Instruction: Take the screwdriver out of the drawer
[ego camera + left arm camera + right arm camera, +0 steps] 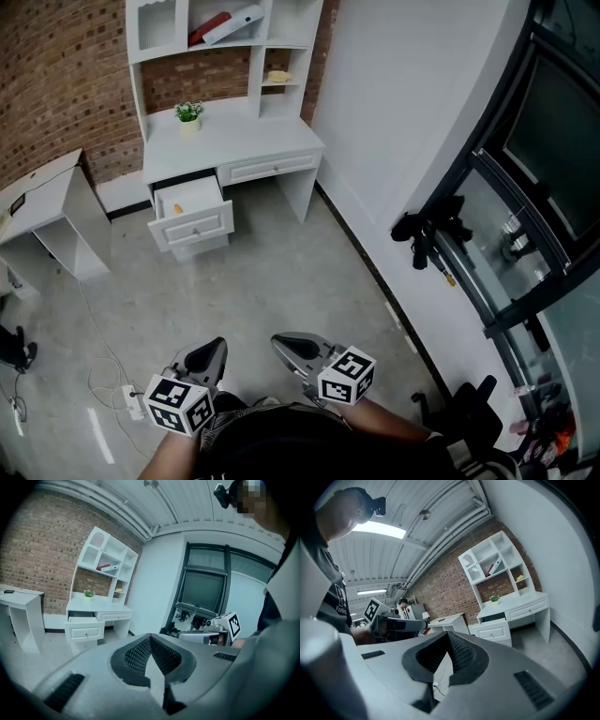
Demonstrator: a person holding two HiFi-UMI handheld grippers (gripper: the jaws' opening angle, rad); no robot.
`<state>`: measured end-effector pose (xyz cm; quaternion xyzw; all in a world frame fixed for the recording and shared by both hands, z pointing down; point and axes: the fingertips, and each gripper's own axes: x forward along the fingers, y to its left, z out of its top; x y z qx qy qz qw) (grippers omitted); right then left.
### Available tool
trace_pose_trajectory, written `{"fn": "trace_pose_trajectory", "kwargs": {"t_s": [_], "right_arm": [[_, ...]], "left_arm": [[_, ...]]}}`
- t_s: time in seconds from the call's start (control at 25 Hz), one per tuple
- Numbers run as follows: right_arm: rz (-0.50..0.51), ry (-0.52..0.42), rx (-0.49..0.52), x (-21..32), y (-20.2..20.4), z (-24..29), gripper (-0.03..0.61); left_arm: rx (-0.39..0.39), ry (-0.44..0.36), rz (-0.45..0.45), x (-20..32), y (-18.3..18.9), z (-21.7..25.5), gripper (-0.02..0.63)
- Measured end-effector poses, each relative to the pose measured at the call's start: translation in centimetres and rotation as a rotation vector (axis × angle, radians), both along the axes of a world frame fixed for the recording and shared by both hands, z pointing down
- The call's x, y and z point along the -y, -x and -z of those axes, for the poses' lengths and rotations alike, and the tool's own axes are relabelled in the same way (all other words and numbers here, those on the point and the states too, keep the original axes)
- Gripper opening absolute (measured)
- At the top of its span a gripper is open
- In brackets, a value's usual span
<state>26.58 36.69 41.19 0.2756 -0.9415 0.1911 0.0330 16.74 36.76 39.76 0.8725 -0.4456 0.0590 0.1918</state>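
Both sets of fingers are closed on nothing: left gripper point(214, 351) and right gripper point(286, 343) hang at six o'clock. At eleven o'clock, well apart, the drawer point(197, 228) stands open; the orange item inside is likely the screwdriver point(178, 209). We judge approach, grasp and lift remain.

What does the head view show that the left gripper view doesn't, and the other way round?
Only the head view: the inside of the open drawer, with a small orange item lying in it, and a power strip. Only the left gripper view: the ceiling and the person's head camera. Both: the white desk, its potted plant and the right gripper.
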Motion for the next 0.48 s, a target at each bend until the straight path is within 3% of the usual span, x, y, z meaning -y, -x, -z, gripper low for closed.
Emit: {"fn": "trace_pose_trajectory", "kwargs": {"t_s": [0.48], "right_arm": [[0.009, 0.031, 0.015, 0.75, -0.54, -0.77, 0.006]], "left_arm": [[0.006, 0.019, 0.018, 0.26, -0.58, -0.44, 0.017]]}}
